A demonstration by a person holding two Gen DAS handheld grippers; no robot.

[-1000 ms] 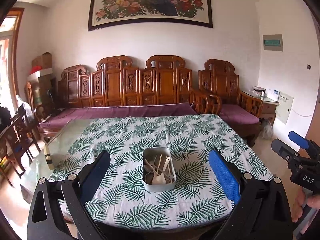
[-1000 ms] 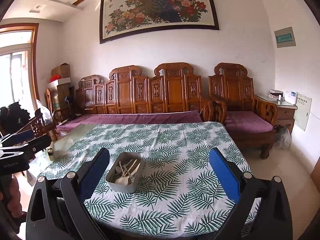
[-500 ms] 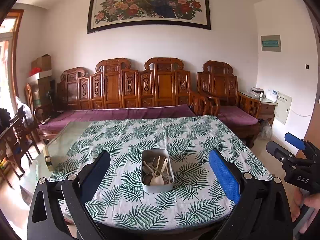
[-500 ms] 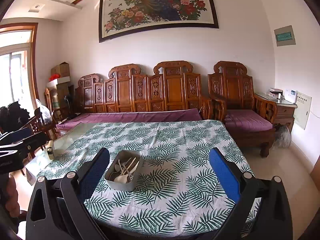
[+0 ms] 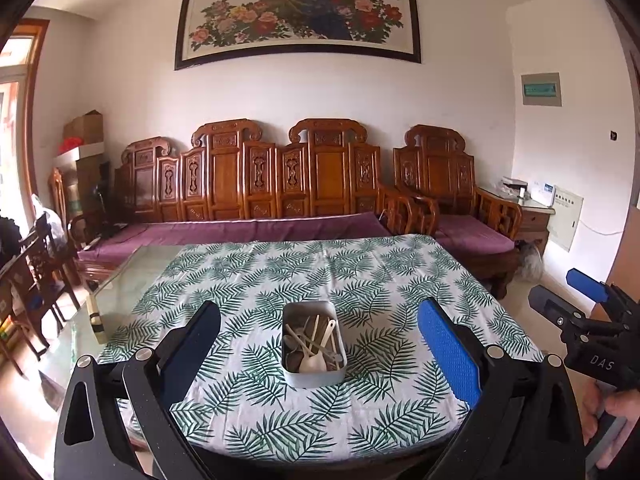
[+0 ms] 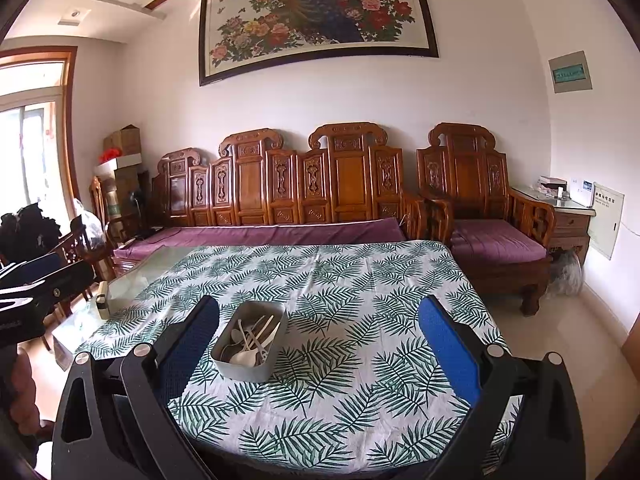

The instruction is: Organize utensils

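A grey container point(image 5: 314, 376) of pale utensils point(image 5: 314, 344) stands on the leaf-patterned cloth of the tabletop point(image 5: 360, 280), toward its near edge and well short of the carved wooden sofa point(image 5: 260, 184) behind. The left gripper point(image 5: 320, 336) hangs above that near edge with its jaws spread wide and empty, the container centred in the gap between them but lying ahead of the tips, untouched. The right gripper point(image 6: 320, 336) is likewise wide and empty; from it the container point(image 6: 250, 364) sits just beside its left blue pad point(image 6: 192, 344).
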